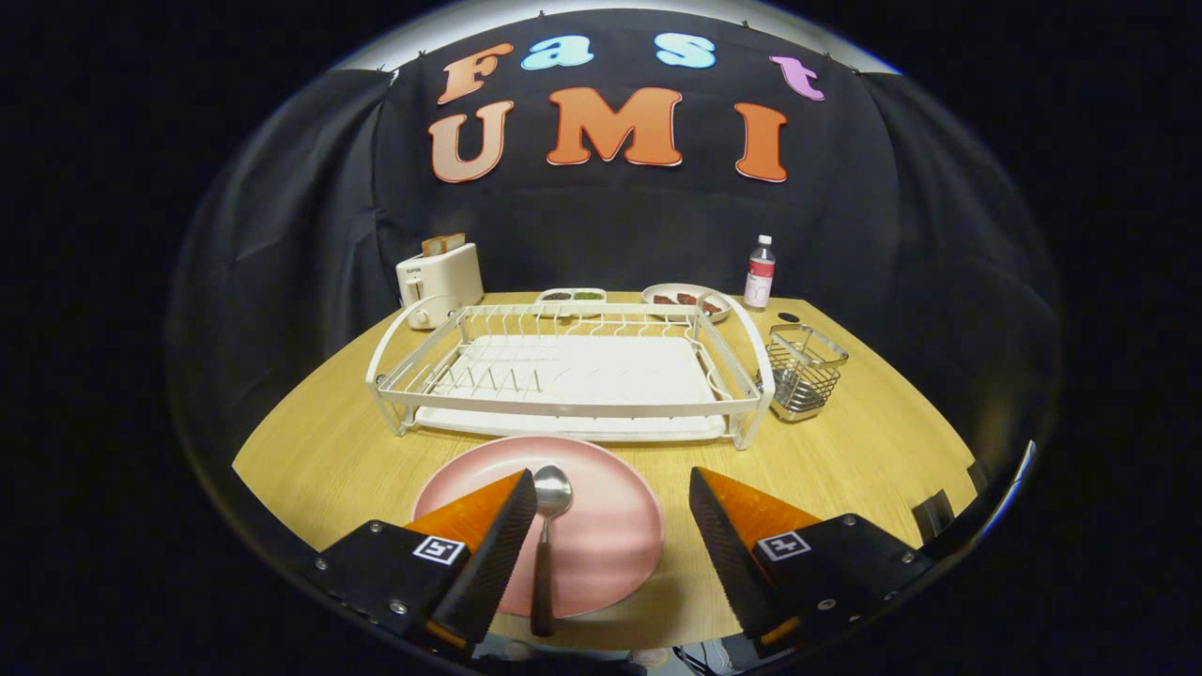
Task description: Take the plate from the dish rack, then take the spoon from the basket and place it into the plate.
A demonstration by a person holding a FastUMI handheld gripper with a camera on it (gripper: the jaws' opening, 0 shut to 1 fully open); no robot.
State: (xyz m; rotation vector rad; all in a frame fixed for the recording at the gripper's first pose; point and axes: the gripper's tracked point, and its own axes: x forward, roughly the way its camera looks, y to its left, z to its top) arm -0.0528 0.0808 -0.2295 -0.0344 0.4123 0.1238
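Spoon (pixel 547 535) lies in the pink plate (pixel 601 526) at lower centre of the frame, handle toward me, beside my left finger. My gripper (pixel 612 521) stands wide apart, gripping nothing. Dish rack (pixel 573 376) sits mid-frame behind the plate, wire basket (pixel 803 371) at its right.

The plate (pixel 601 535) is plain pink, and the spoon (pixel 547 545) on it has a silver bowl and a dark brown handle. The dish rack (pixel 573 376) is white, the basket (pixel 803 371) bare silver wire. The surface (pixel 864 451) is pale wood-grain. The toaster (pixel 439 282) is cream, and the bottle (pixel 760 273) wears a red-and-white label.

The tongs (pixel 612 526) stand apart, gripping nothing.
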